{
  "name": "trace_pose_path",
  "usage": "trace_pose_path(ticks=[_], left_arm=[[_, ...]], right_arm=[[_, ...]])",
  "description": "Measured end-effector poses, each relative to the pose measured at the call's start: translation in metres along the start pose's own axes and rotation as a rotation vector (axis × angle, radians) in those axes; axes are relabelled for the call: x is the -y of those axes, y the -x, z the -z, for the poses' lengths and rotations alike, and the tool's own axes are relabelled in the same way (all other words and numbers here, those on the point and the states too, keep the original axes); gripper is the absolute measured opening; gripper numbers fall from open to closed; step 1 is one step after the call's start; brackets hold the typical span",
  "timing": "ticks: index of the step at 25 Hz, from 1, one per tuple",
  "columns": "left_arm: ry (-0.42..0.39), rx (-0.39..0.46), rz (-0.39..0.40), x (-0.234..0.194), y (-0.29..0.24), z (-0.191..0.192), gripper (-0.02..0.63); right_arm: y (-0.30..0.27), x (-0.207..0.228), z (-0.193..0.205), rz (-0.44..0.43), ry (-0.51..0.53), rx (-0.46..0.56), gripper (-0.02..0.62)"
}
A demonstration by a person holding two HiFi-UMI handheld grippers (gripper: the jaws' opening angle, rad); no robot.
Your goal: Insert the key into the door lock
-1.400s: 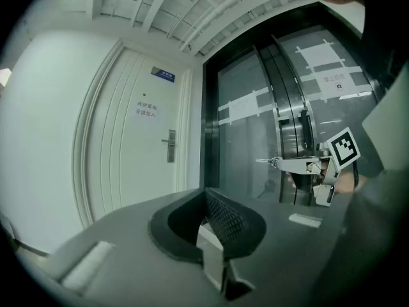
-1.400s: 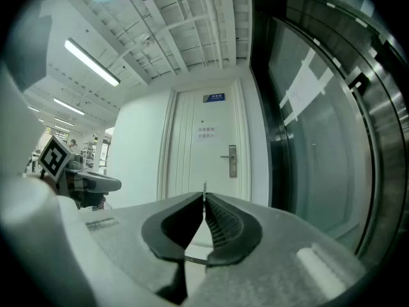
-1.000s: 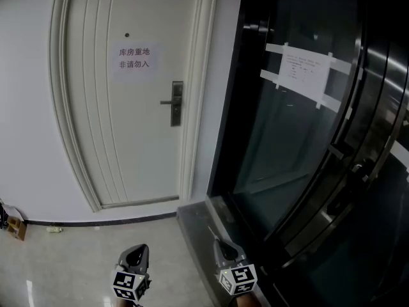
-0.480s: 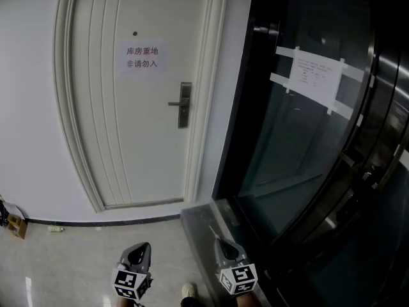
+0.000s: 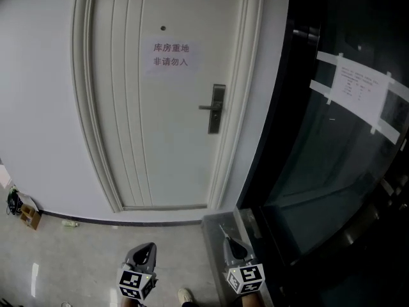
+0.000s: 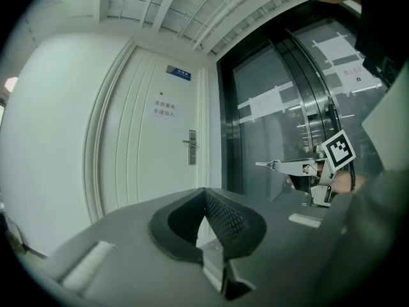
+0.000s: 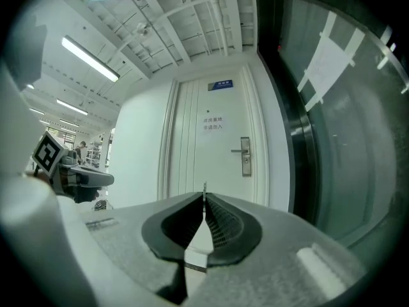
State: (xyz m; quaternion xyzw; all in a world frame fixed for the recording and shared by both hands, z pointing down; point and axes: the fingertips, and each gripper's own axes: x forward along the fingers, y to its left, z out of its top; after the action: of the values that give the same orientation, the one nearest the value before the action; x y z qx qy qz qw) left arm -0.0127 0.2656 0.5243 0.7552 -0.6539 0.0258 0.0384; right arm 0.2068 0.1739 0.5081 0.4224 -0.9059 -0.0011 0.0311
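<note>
A white door [image 5: 160, 126] stands ahead, with a metal lock plate and lever handle [image 5: 216, 109] near its right edge; the lock plate [image 7: 245, 156] also shows in the right gripper view. My right gripper [image 5: 229, 240] is at the bottom of the head view, shut on a thin key [image 5: 223, 229] that points toward the door. The key blade [image 7: 204, 187] sticks up just past the closed jaws. My left gripper [image 5: 148, 245] is beside it on the left, shut and empty, with its jaws [image 6: 205, 190] meeting. Both grippers are well short of the door.
A paper notice [image 5: 170, 55] is stuck on the door. To the right stands a dark glass door [image 5: 319, 171] with a taped sheet [image 5: 358, 88]. Small items [image 5: 25, 211] lie on the floor by the left wall. A shoe tip [image 5: 185, 295] shows between the grippers.
The door and its lock have shifted right and grown larger in the head view as both grippers moved toward the door. The jaws have not changed.
</note>
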Motion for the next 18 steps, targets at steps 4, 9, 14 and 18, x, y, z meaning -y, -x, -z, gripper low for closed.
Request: trace_pose_path(ticks=[4,9,14,18], left_arm=[[0.005,-0.002,-0.013,-0.025,-0.026,-0.005,0.002],[0.002,-0.006,-0.028,-0.052,-0.065,-0.009,0.002],[0.011,0.002,-0.051,-0.078,-0.101,-0.009,0.002],[0.011,0.006,-0.064,-0.091,-0.123,-0.011,0.002]], right_arm=[[-0.046,0.006,-0.002,-0.018,-0.003,-0.006,0.011],[-0.099,0.019,0.000,-0.031,-0.011,-0.018,0.011],[-0.142,0.030,-0.002,-0.047,-0.007,-0.018,0.011],[-0.167,0.040,-0.002,-0.052,-0.010,-0.015,0.011]])
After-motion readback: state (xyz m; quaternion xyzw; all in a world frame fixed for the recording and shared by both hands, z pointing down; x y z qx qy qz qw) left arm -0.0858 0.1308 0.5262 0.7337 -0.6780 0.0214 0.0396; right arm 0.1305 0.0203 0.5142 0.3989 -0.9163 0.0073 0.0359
